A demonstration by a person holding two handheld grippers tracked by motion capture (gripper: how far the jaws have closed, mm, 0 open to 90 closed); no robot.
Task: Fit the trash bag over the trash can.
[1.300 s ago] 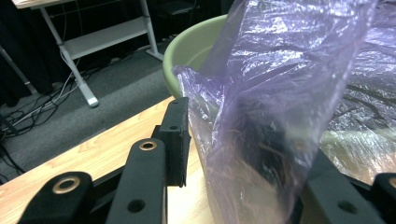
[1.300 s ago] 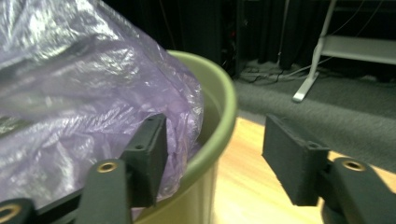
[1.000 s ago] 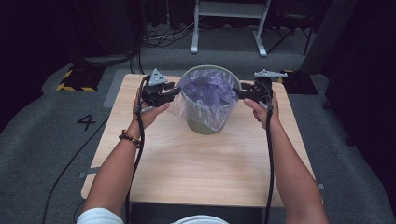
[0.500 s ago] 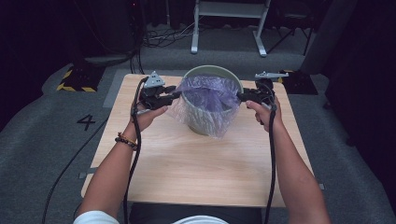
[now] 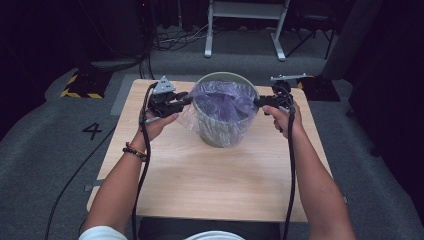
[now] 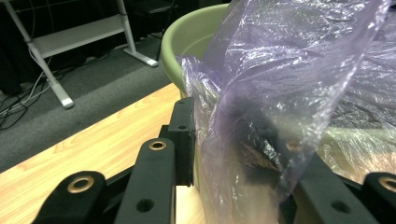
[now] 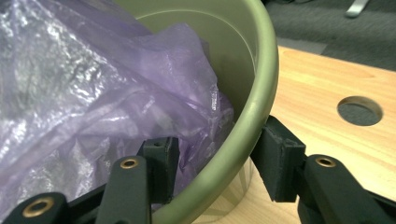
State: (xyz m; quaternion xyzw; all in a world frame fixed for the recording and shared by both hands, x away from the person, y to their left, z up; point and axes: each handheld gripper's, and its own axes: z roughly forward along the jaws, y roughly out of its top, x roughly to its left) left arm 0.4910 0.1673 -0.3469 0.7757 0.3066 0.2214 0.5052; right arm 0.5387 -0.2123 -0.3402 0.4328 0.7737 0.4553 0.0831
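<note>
Seen from above, a person's two bare forearms reach up from six o'clock across a pale rectangular wooden tabletop [image 5: 210, 180]. Near the table's centre, toward twelve o'clock, stands a round pale-green plastic bucket [image 5: 220, 134] with a thin translucent purple plastic bag [image 5: 222, 100] bunched in its mouth and spilling over its nine o'clock side. The left black hand-held gripper [image 5: 186, 101], at the bucket's nine o'clock, has its jaws partly parted and just closing; in its own view one jaw lies outside the bag film and the other shows darkly through it, so the bag's edge and the bucket rim sit between them, though whether the pads press is unclear. The right black hand-held gripper [image 5: 257, 102], at three o'clock, has been closing too: its jaws straddle the green rim, one inside against the bag, one outside with a small gap. Beyond the table lie grey carpet [image 5: 60, 150] and a white metal stand [image 5: 245, 20].
</note>
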